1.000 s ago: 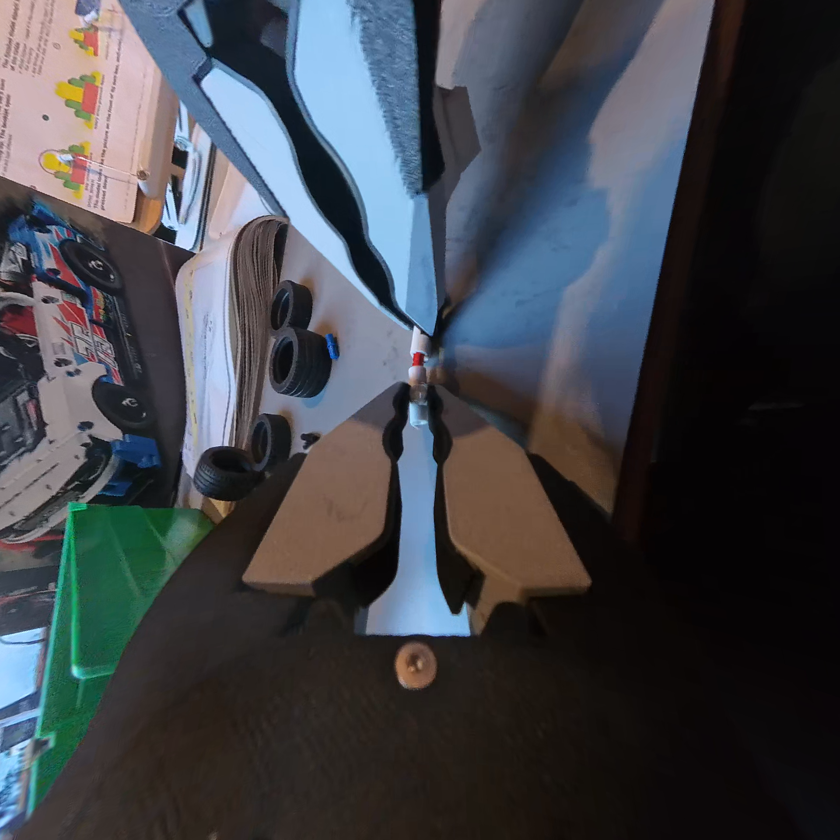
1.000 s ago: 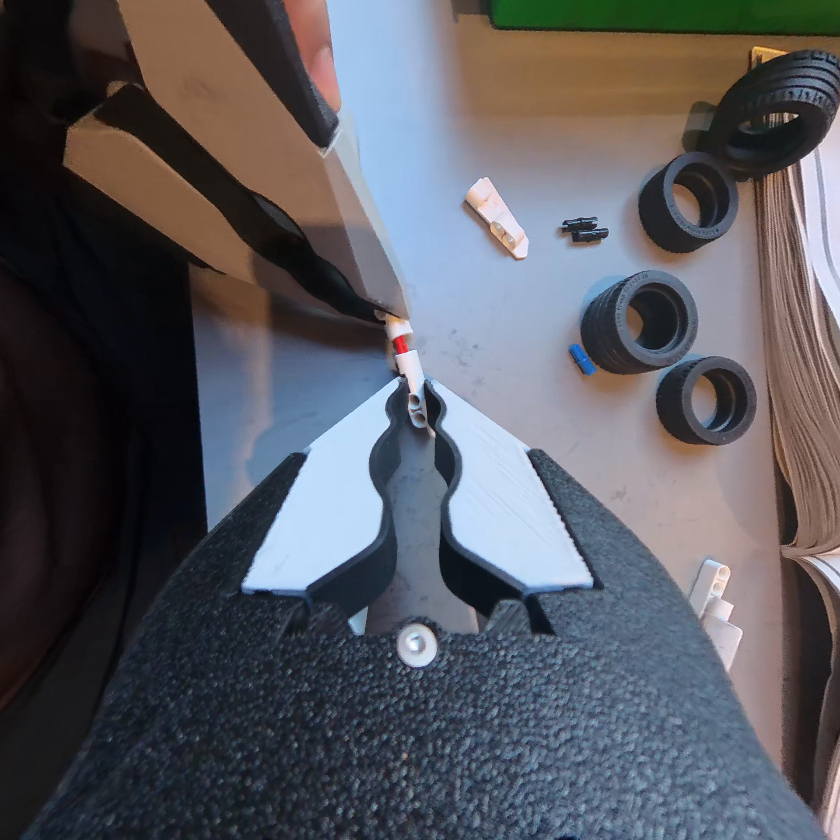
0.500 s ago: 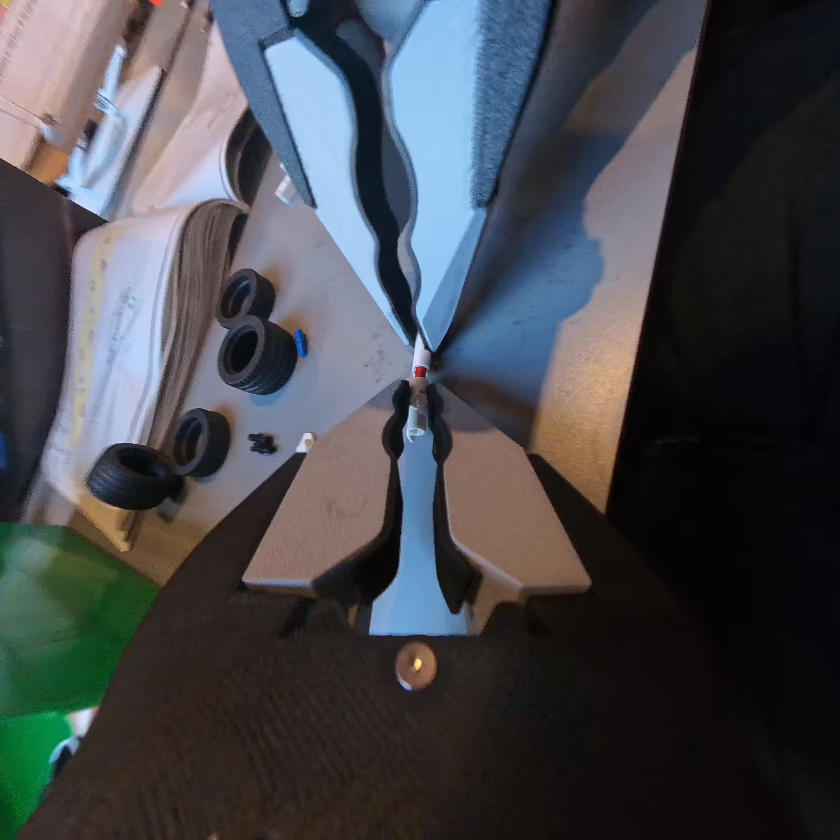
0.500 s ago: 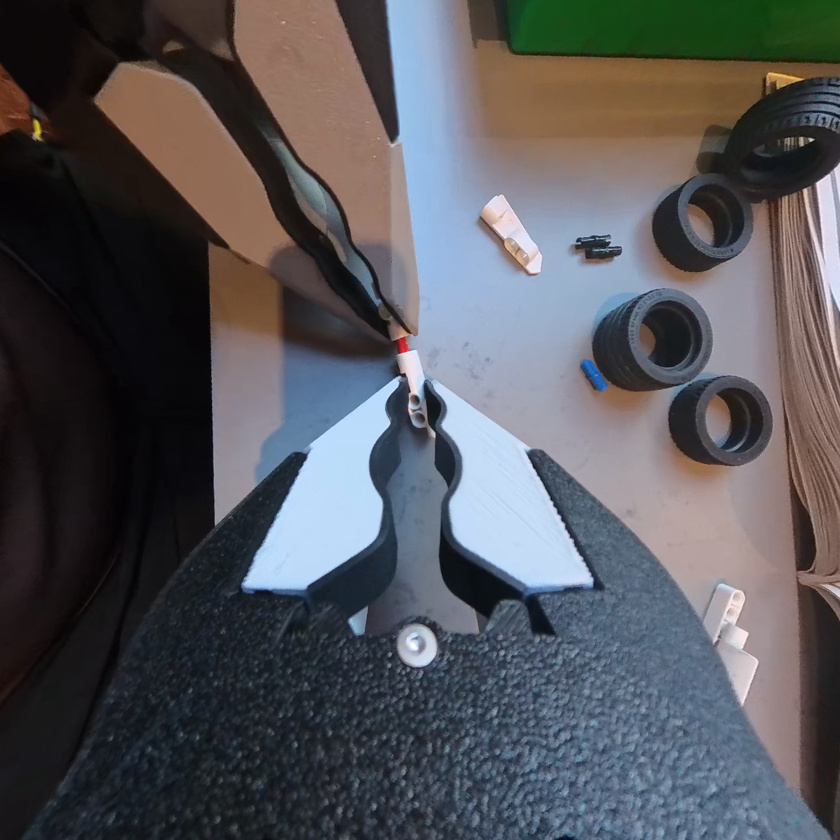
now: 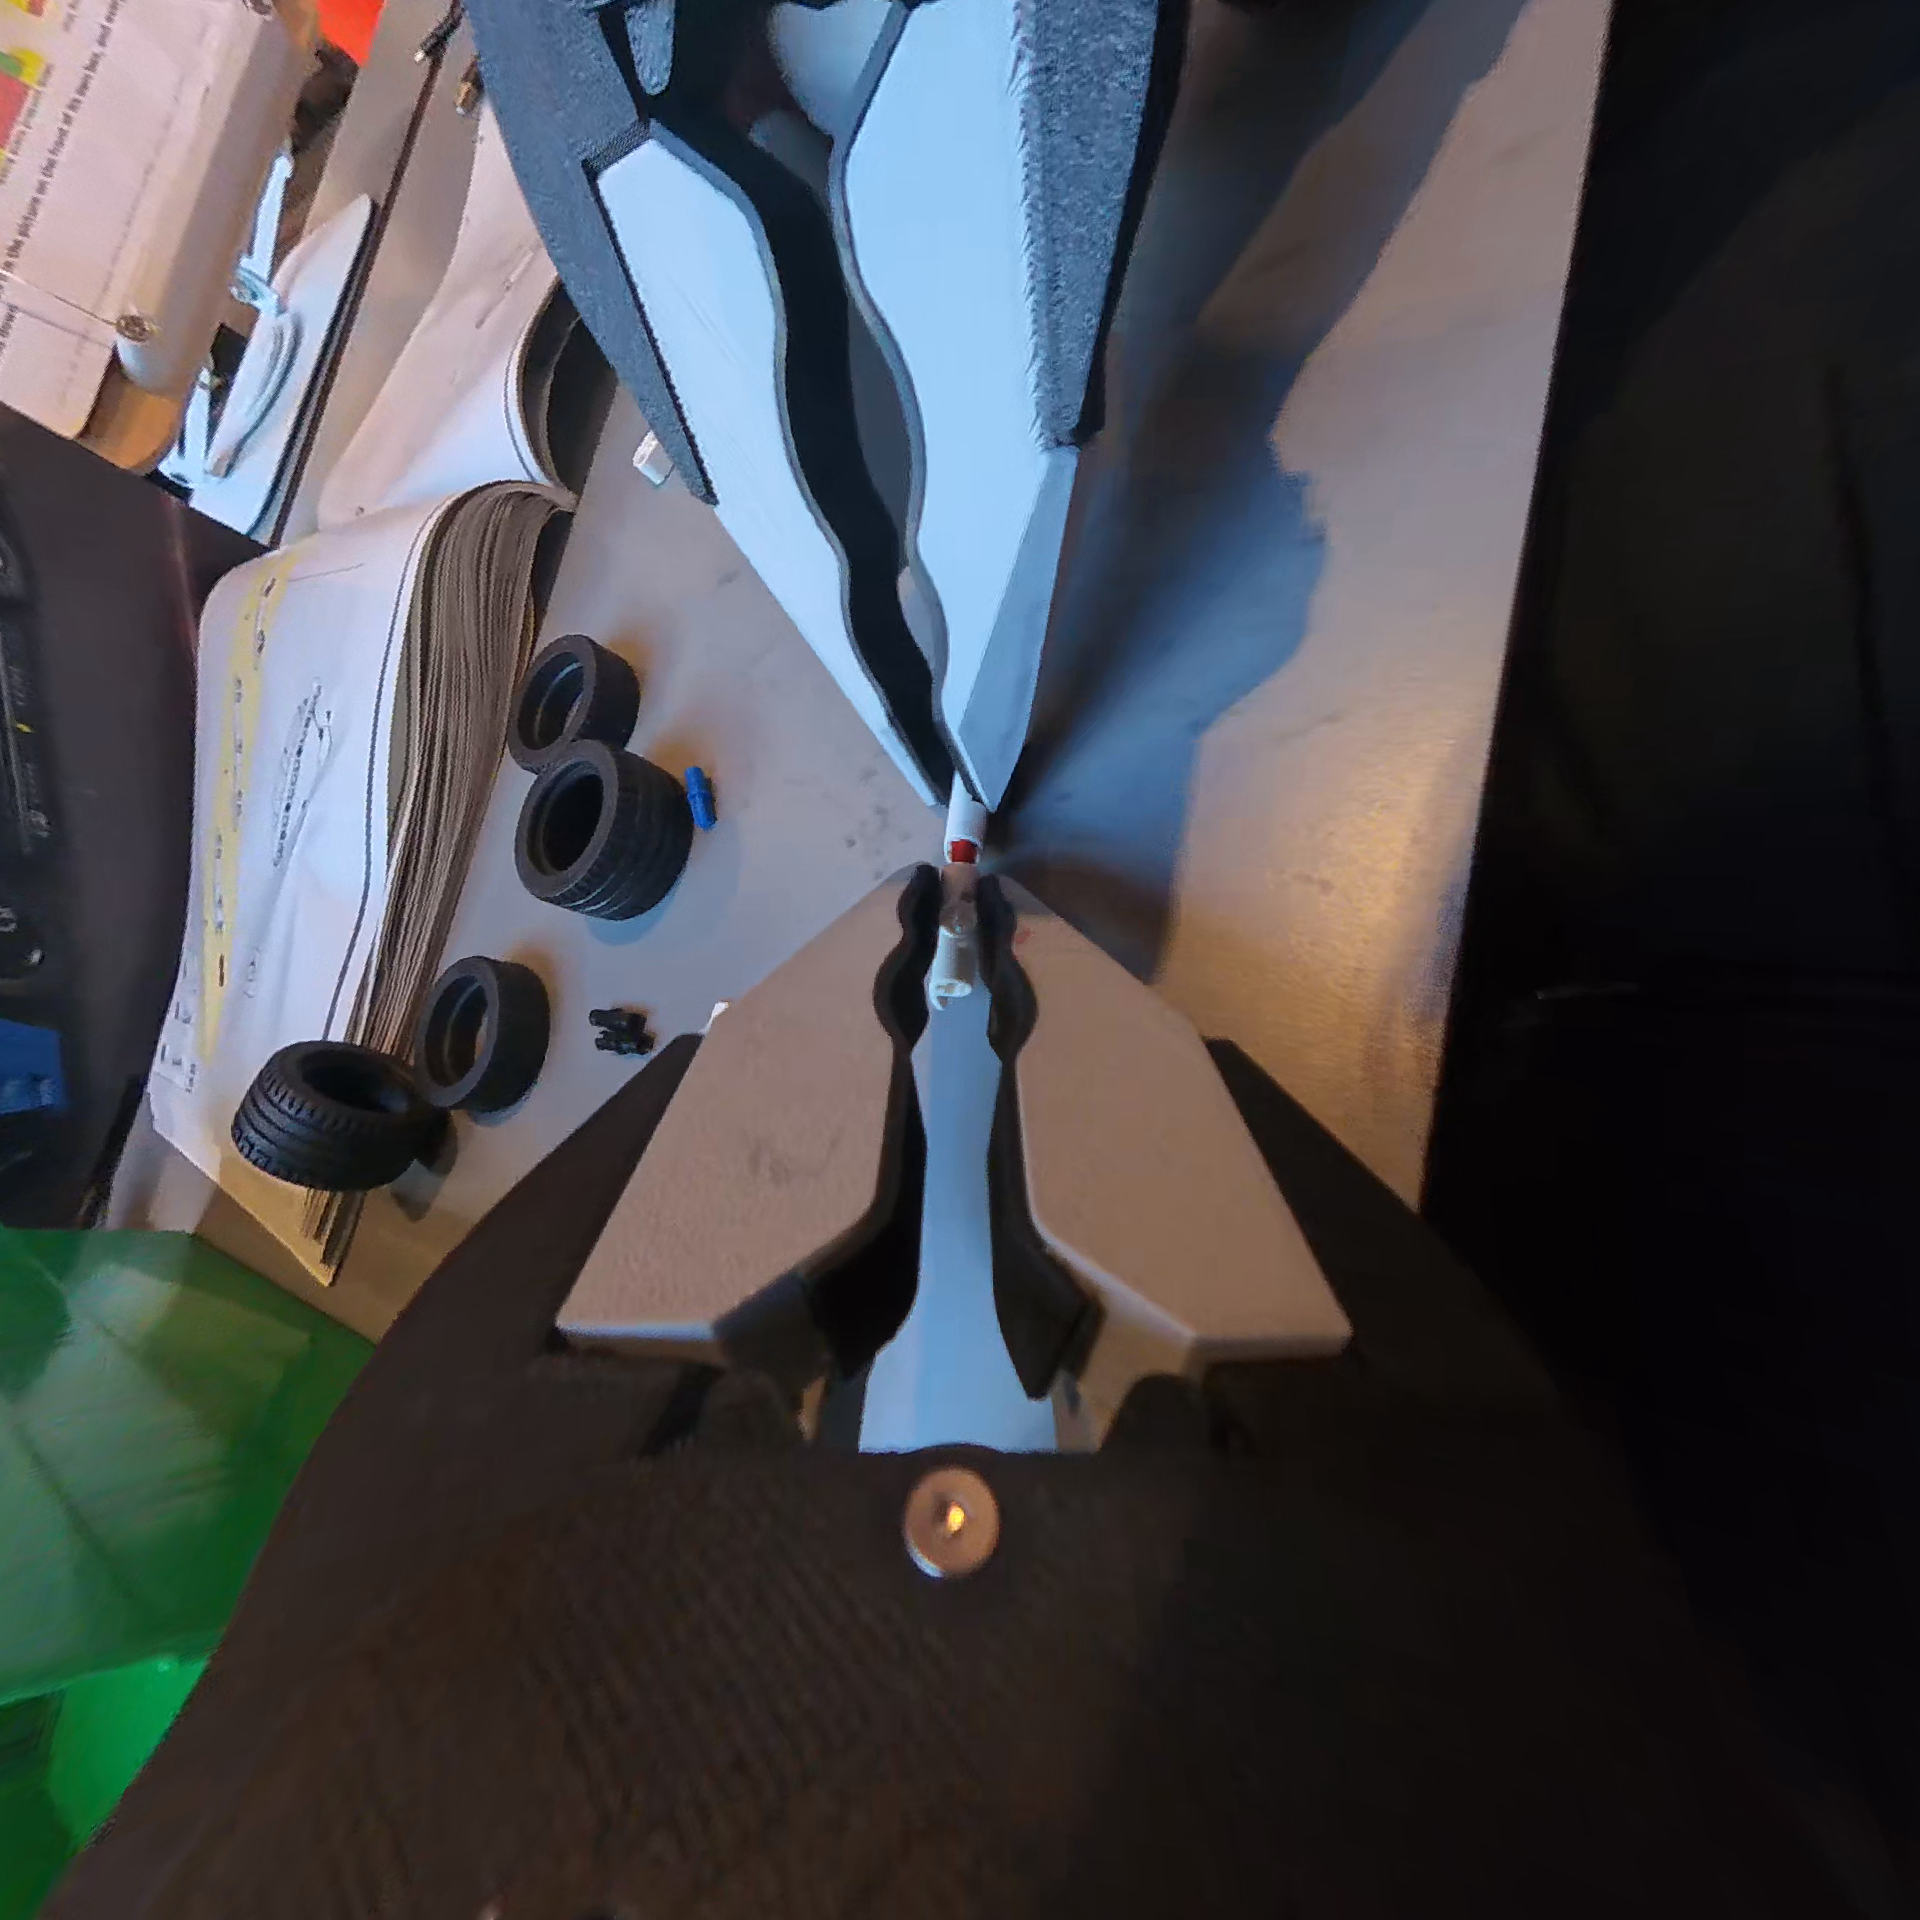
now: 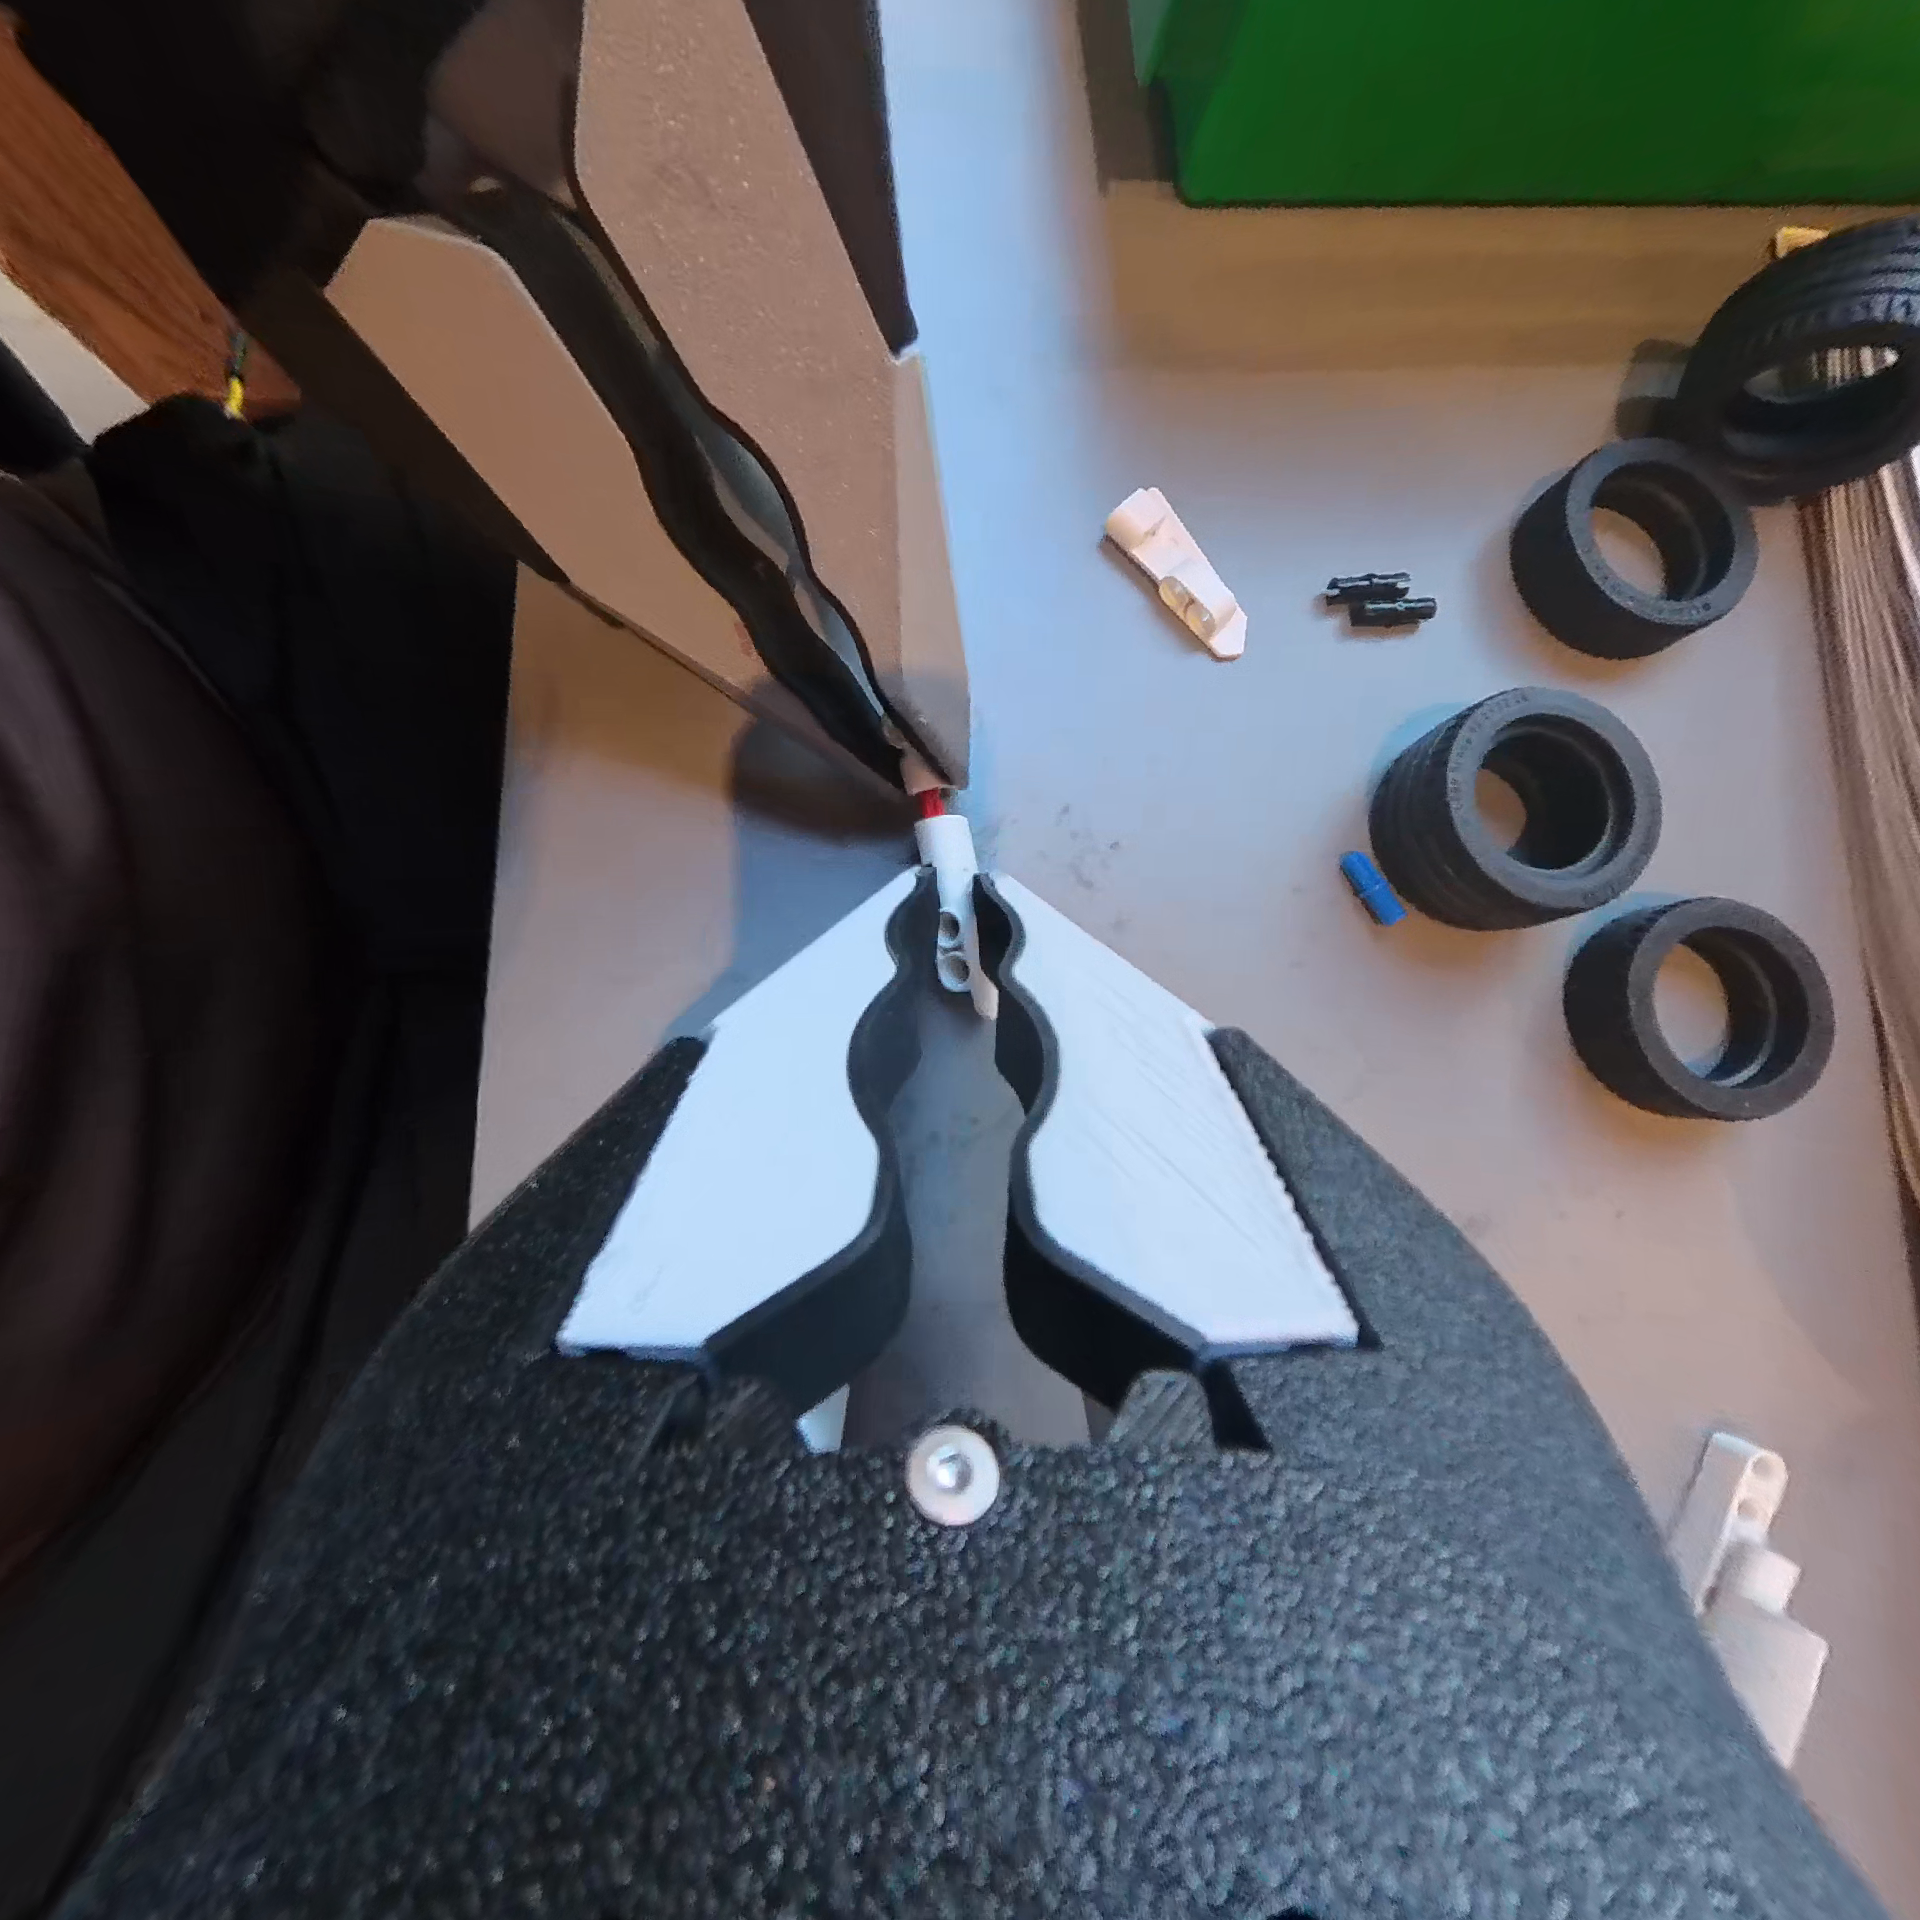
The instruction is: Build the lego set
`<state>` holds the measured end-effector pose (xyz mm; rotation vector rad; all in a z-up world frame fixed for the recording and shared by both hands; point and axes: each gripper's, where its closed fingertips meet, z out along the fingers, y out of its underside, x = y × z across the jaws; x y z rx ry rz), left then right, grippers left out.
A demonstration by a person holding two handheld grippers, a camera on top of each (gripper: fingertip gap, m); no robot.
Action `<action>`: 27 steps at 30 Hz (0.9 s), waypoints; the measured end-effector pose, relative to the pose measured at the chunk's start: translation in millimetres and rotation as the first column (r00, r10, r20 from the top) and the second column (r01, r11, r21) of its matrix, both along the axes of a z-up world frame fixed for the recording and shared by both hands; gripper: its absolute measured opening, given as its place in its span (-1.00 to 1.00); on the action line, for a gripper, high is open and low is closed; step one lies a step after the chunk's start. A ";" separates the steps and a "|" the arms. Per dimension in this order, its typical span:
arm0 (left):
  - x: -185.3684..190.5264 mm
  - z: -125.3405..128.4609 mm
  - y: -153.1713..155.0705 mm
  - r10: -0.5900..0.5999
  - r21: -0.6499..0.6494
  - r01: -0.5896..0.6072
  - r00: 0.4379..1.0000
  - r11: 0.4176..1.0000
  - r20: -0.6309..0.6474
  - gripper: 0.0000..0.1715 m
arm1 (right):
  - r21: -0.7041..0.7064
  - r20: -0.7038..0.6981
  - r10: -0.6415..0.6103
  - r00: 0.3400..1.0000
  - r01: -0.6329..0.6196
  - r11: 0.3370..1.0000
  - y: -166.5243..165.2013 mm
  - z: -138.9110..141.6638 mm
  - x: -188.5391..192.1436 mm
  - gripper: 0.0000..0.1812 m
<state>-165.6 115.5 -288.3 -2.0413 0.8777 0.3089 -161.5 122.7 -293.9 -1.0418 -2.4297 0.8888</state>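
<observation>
Left hand-held gripper (image 5: 957,902): jaws nearly closed, pinching a small white connector (image 5: 953,951) at its tips.
Right hand-held gripper (image 6: 948,914): jaws nearly closed on a second white connector (image 6: 954,928) with two holes.
Joint: a red axle (image 6: 932,802) bridges both pieces, held just above the table (image 6: 1195,1195).
Change: a second ago more red showed between the pieces; now only a sliver remains, and the grippers sit closer, tip to tip.
Meaning: the axle appears almost seated; judged one short push from a finished sub-assembly.
Loose stock: four black tires (image 6: 1512,805), blue pin (image 6: 1371,886), black pins (image 6: 1380,601), white wedge piece (image 6: 1176,587), all well apart.
Reference: instruction booklet (image 5: 312,810) beside the tires.
</observation>
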 end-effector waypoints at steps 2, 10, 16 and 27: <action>1.0 0.0 0.0 -0.010 -0.010 0.010 1.000 1.000 0.012 -0.95 | 0.024 -0.018 0.028 0.999 -0.027 0.999 -0.2 -0.1 0.1 -0.93; 5.1 -0.1 -1.3 -0.062 -0.032 0.063 0.997 0.997 0.056 -0.95 | -0.057 -0.053 0.074 0.996 -0.077 0.995 -1.7 0.1 2.0 -0.93; 2.8 0.3 0.3 -0.043 -0.021 0.044 0.998 0.999 0.044 -0.95 | -0.084 -0.042 0.075 0.996 -0.078 0.993 -1.7 0.8 0.8 -0.93; 4.2 -0.9 3.7 -0.055 -0.016 0.056 0.997 0.998 0.046 -0.95 | 0.023 -0.110 0.100 0.989 -0.099 0.995 1.8 -1.2 2.6 -0.90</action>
